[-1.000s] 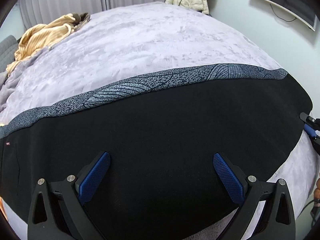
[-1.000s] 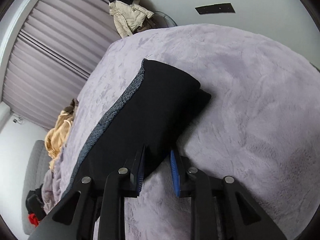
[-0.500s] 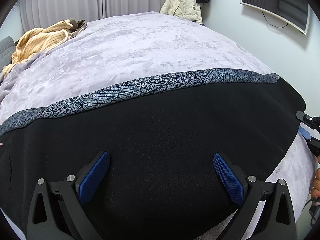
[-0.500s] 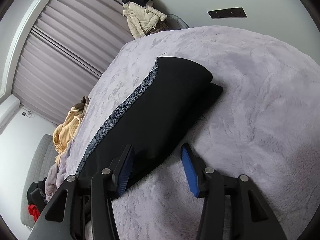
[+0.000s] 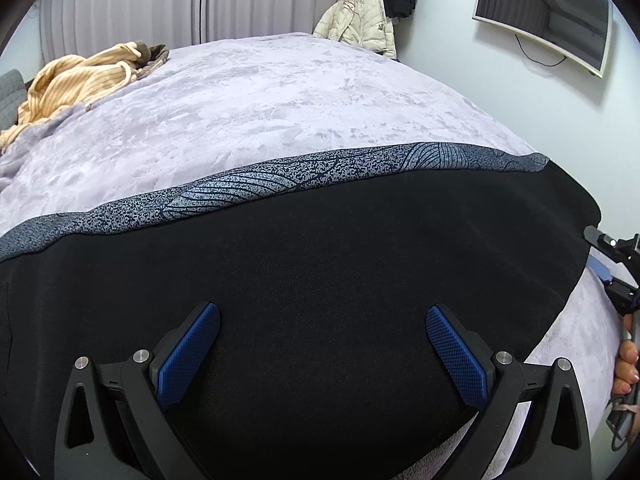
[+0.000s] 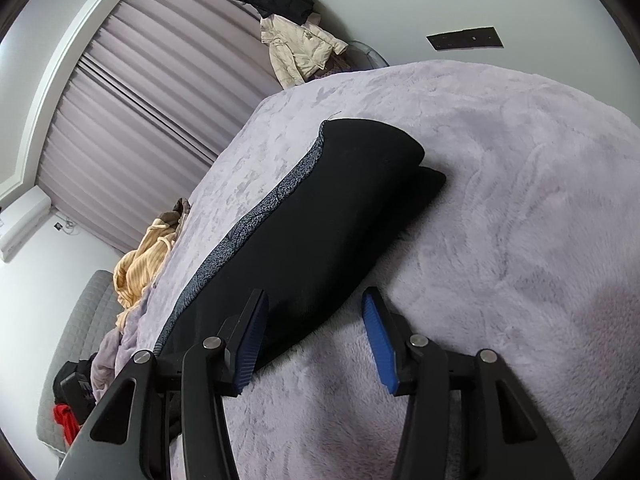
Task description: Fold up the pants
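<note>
The black pants point(image 5: 320, 288) lie flat on the lilac bed point(image 5: 280, 100), legs laid one over the other, with a grey leaf-patterned side stripe point(image 5: 280, 184) along the far edge. My left gripper point(image 5: 322, 350) is open and empty just above the middle of the pants. In the right wrist view the pants point(image 6: 320, 216) run away to the leg ends. My right gripper point(image 6: 312, 332) is open and empty, its jaws astride the near edge of the pants. It also shows at the right edge of the left wrist view point(image 5: 612, 268).
A yellow striped garment point(image 5: 76, 80) lies crumpled at the bed's far left. Jackets point(image 5: 360, 20) hang by the curtains beyond the bed. A monitor point(image 5: 548, 12) hangs on the right wall. A grey sofa with clothes point(image 6: 76, 360) stands left of the bed.
My right gripper has opened from nearly closed to wide and pulled back slightly from the pants' edge. My left gripper stayed open and tilted up a little.
</note>
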`<state>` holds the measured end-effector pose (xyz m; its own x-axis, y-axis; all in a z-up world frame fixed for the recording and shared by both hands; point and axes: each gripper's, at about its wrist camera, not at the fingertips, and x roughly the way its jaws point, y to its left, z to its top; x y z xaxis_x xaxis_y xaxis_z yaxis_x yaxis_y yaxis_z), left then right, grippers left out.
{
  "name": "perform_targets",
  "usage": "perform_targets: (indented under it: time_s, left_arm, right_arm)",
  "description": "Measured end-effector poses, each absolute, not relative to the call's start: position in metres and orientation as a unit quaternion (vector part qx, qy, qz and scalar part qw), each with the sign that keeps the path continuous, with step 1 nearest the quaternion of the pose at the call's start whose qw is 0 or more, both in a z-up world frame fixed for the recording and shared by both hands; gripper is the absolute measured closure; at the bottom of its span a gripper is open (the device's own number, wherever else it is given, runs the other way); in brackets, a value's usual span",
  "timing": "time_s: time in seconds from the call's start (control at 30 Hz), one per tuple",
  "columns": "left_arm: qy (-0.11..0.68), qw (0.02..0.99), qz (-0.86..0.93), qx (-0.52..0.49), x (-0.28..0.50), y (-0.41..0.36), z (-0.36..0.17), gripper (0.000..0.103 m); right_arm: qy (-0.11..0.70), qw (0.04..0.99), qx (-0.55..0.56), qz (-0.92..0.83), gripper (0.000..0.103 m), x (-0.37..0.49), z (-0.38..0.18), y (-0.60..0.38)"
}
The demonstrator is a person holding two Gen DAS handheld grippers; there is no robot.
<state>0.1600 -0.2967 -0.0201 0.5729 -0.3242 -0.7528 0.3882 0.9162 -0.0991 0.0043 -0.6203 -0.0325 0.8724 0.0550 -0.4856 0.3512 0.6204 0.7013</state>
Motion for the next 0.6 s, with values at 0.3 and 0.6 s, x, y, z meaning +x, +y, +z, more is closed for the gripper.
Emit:
perform_targets:
  time_s: [0.3,0.6]
  left_arm:
    - [0.408,0.89,-0.199,0.039,0.156,-0.296,-0.021,0.0]
    - [0.404,0.892,-0.198,0.04,0.154,-0.295,-0.021,0.0]
  right_arm:
    - [0.24,0.844,0.472,-0.091,0.047,0.008,-0.034,-0.632]
    - [0.227,0.818,0.52,-0.093,0.055,0.039,-0.026,-0.656]
